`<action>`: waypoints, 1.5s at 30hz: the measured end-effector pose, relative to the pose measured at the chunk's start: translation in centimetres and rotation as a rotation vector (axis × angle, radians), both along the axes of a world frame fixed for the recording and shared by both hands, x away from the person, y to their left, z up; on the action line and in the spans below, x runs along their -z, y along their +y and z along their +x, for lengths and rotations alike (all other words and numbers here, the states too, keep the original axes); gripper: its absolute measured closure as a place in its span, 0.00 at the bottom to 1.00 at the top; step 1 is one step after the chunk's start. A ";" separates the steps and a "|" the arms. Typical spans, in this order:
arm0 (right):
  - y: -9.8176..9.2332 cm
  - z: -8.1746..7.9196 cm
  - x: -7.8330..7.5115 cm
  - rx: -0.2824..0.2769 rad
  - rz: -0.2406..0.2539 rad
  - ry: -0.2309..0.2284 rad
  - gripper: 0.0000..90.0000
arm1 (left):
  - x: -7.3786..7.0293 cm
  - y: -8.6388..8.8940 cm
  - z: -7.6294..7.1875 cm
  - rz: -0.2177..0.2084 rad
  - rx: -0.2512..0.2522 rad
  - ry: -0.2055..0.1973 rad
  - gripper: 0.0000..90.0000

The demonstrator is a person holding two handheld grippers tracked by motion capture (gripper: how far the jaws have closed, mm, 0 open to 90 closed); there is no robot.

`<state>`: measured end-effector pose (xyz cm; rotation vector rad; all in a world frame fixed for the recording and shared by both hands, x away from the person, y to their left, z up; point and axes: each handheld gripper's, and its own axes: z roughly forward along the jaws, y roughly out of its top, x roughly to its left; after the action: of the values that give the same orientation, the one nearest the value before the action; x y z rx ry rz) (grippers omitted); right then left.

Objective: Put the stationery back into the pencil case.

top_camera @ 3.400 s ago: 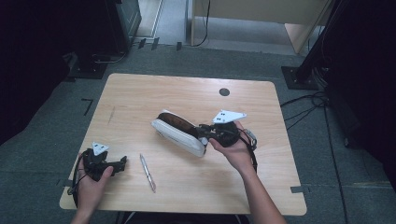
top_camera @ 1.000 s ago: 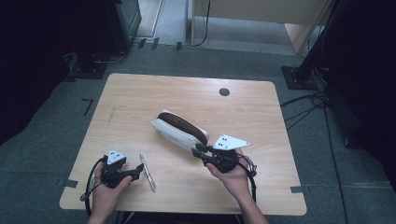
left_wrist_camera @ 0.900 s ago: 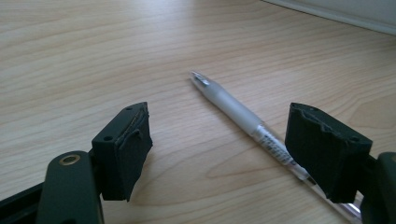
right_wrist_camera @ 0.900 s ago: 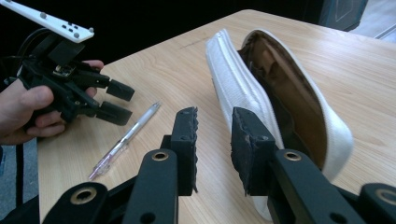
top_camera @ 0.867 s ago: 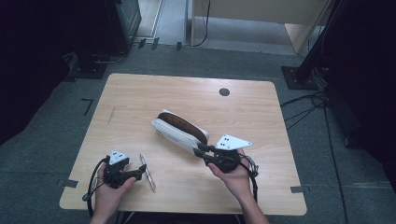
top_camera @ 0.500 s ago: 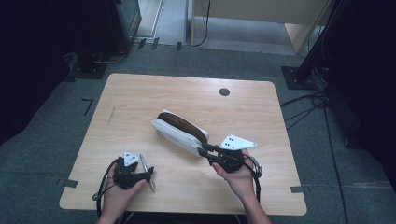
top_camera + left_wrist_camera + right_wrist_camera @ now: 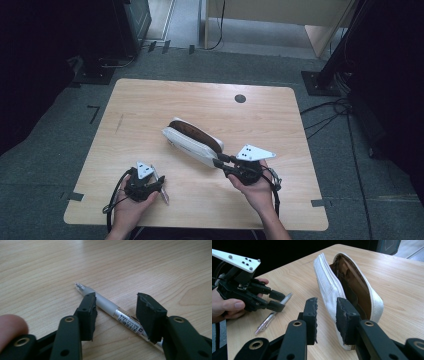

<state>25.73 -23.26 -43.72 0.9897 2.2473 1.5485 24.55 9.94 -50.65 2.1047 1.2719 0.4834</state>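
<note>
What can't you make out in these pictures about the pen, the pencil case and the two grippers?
- Pen: its rear end is hidden behind a jaw of the left gripper in the left gripper view; its label print is too small to read.
- Pencil case: its contents are lost in shadow in the right gripper view.
- Right gripper: whether its pads touch the case's wall cannot be told.

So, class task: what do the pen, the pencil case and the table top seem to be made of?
Pen: likely plastic, frosted translucent barrel with a clear tip and a printed barcode label.
Pencil case: probably white fabric or faux leather, finely textured outside, brown lining inside.
Table top: pale wood or wood-look laminate, matte, with visible grain.
</note>
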 end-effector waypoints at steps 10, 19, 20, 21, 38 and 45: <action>0.0 0.0 0.1 0.001 -0.003 -0.004 0.78 | 0.1 -0.2 -0.1 0.014 -0.037 0.006 0.54; -0.1 -0.1 0.1 0.003 -0.001 -0.007 0.78 | 0.2 -0.6 -0.4 0.045 -0.117 0.004 0.34; -0.1 -0.2 0.0 0.004 0.001 -0.007 0.78 | 0.2 -0.4 -0.5 0.042 -0.113 0.000 0.39; -0.1 -0.2 0.0 0.004 0.001 -0.007 0.78 | 0.2 -0.4 -0.5 0.042 -0.113 0.000 0.43; -0.4 -0.1 0.1 0.014 0.003 -0.004 0.78 | 0.1 0.9 -0.2 -0.011 0.028 -0.004 0.91; -0.6 0.0 0.2 0.016 0.002 0.000 0.78 | -0.2 -2.2 -1.0 -0.024 0.222 -0.053 0.91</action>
<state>25.68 -23.83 -43.92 1.0063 2.2328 1.5443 23.60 7.79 -50.45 2.1654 0.9949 0.4208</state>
